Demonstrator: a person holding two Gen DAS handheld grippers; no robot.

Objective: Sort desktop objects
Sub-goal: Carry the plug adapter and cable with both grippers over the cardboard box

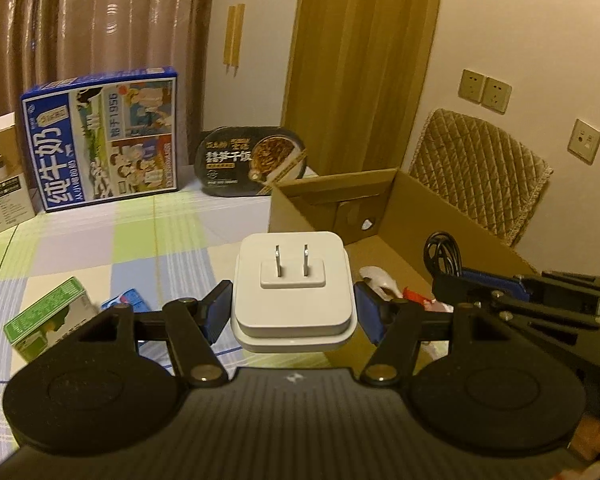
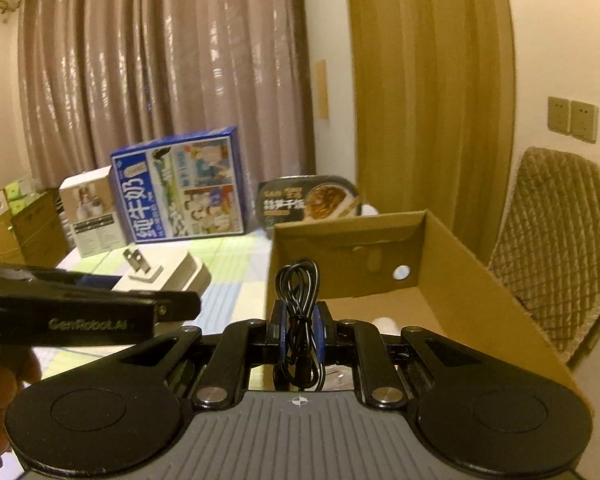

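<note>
White plug adapter (image 1: pixel 294 292) is clamped in the left tool (image 1: pixel 294 312), prongs up, above the checked worktop (image 1: pixel 100 256). Right of it, the right tool (image 2: pixel 299 330) is clamped on a coiled black cable (image 2: pixel 300 304) over the open cardboard box (image 2: pixel 452 280).

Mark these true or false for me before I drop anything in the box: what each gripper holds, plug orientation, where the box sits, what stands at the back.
1. The left gripper is shut on a white power adapter. True.
2. The adapter's prongs point down at the table. False: they point away from the camera.
3. The right gripper is empty. False: it pinches a coiled black cable.
4. The cardboard box is open-topped. True.
5. A blue milk carton box lies flat. False: it stands upright at the back.
</note>
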